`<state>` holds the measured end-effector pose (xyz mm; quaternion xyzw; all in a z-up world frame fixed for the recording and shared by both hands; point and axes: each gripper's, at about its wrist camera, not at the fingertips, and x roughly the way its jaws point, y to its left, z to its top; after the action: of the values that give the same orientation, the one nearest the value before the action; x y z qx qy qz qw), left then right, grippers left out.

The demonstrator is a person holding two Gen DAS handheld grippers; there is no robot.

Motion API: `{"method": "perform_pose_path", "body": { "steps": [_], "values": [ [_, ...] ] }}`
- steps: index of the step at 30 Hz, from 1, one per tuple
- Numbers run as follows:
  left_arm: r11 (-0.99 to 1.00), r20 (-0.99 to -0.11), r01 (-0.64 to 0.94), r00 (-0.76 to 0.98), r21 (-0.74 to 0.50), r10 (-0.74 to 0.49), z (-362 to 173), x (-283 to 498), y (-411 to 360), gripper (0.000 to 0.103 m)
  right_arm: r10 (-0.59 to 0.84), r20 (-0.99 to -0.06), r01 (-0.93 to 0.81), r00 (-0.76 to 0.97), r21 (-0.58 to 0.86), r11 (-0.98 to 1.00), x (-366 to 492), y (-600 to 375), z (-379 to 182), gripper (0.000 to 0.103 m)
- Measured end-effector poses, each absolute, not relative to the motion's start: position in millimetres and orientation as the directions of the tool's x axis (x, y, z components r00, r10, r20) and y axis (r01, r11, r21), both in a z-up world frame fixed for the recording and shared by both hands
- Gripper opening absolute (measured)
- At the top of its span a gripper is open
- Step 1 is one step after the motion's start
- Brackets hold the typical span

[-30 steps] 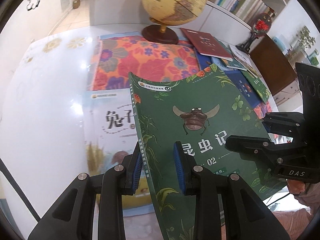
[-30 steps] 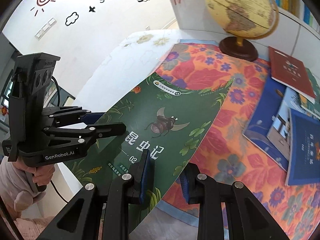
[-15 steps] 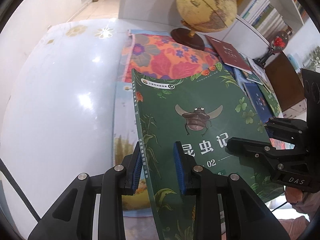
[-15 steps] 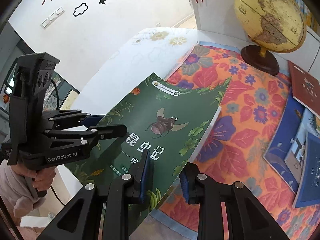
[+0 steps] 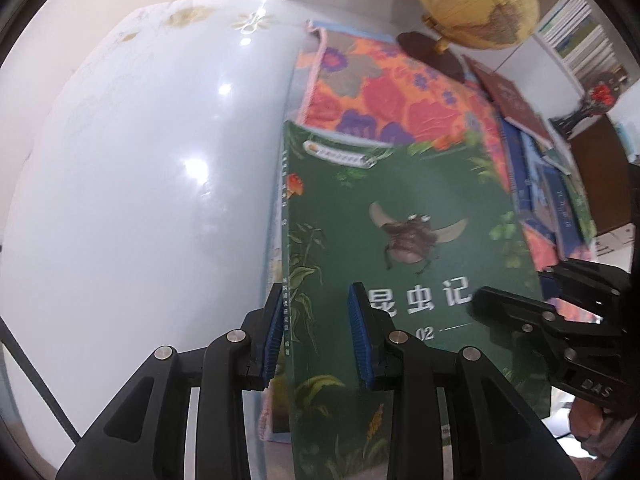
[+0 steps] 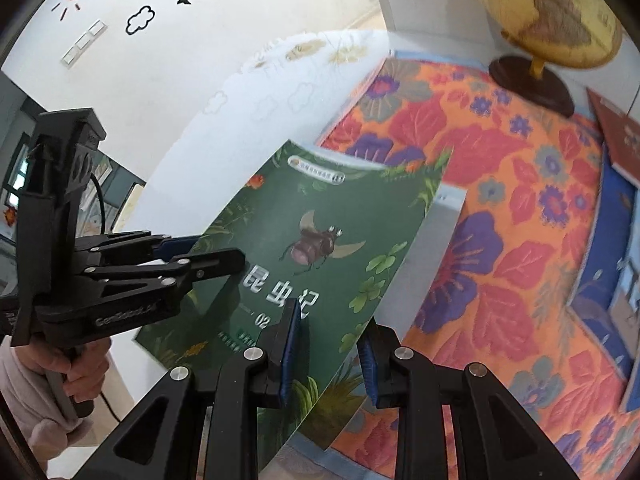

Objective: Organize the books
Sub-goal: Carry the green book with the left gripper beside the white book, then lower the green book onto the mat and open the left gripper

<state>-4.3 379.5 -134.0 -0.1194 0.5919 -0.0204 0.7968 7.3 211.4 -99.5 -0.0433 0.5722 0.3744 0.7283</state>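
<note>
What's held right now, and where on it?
The green insect book, by both claws: left claw on its spine-side edge, right claw on the opposite edge, both near the bottom corners.

My left gripper [image 5: 316, 332] is matt black plastic with bright metal pins at the joints, and its blue pads [image 5: 274, 330] look ribbed and rubbery. My right gripper [image 6: 332, 354] is built the same. The green book [image 5: 400, 240] between them has a smooth paper cover with a slight sheen. Left of the book, the table [image 5: 140, 200] is a very glossy pale surface throwing back hard light spots. Behind the book lies a flowered cloth [image 6: 500, 240], matt, with a raised quilted texture. Beyond the cloth, the globe [image 6: 544, 8] looks smooth and faintly shiny on a dark polished wooden base [image 6: 532, 84] with a brass-coloured stem.
</note>
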Motion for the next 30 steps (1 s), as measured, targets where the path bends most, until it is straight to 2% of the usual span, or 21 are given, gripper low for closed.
{"method": "perform_pose_path", "body": {
  "steps": [4,9,13,17,22,30],
  "values": [
    [0.969,-0.936,-0.088,0.29,-0.231,-0.197,-136.8,-0.8,375.4,0.027,0.477,-0.878,-0.57,0.039,0.373,0.732,12.0,211.9,-112.3,0.027],
    [0.983,-0.95,-0.078,0.281,-0.164,-0.137,-141.1,6.3,365.4,0.028,0.45,-0.893,-0.517,-0.003,0.387,0.764,19.3,210.2,-133.0,0.027],
    [0.97,-0.954,-0.209,0.296,-0.121,-0.055,-141.1,3.0,390.3,0.03,0.461,-0.887,-0.46,-0.017,0.416,0.785,23.2,198.8,-140.9,0.027],
    [0.946,-0.964,-0.304,0.266,-0.111,-0.028,-148.3,0.2,416.9,0.031,0.436,-0.9,-0.419,0.028,0.385,0.822,29.5,185.4,-135.9,0.027],
    [0.947,-0.978,-0.302,0.204,-0.108,-0.047,-162.2,4.5,416.8,0.032,0.431,-0.9,-0.385,-0.06,0.419,0.822,30.5,180.8,-144.7,0.027],
    [0.951,-0.979,-0.293,0.201,-0.096,-0.037,-161.8,11.1,416.3,0.032,0.396,-0.916,-0.373,-0.066,0.391,0.842,24.5,188.5,-144.7,0.029]
  ]
}}
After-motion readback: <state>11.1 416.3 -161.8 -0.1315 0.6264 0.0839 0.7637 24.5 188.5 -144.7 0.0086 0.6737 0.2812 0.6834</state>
